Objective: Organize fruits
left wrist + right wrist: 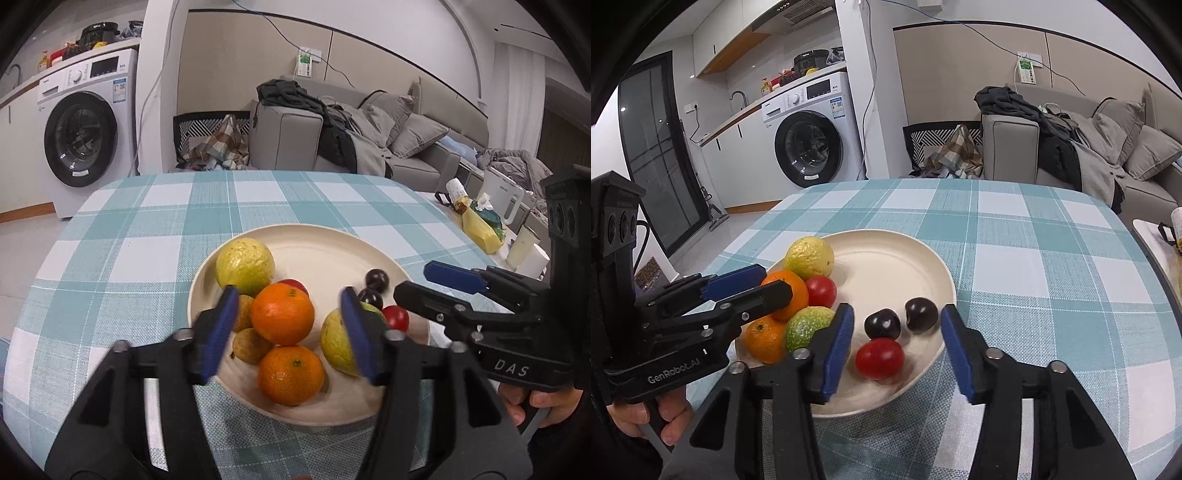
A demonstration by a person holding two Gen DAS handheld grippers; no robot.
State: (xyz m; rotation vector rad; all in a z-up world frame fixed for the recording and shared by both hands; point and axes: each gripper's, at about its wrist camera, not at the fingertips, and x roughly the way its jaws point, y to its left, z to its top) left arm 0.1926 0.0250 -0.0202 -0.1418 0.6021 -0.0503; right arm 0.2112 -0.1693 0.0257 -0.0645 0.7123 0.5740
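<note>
A cream plate (332, 247) (886, 258) on the checked tablecloth holds two oranges (282, 314) (291, 374), two yellow-green guavas (245, 265) (338, 341), two brown longans (250, 345), two dark cherries (882, 324) (921, 314) and two red tomatoes (880, 358) (820, 291). My left gripper (290, 332) is open and empty, hovering over the oranges at the plate's near side. My right gripper (897, 347) is open and empty, its jaws on either side of the cherries and the nearer tomato. Each gripper shows in the other's view (439, 284) (764, 286).
The table (1034, 266) has a blue-and-white checked cloth. A side surface at the right holds a yellow bag (478, 227), a white kettle (502, 195) and cups (526, 251). A washing machine (86, 129), a basket of laundry and a grey sofa (388, 122) stand behind.
</note>
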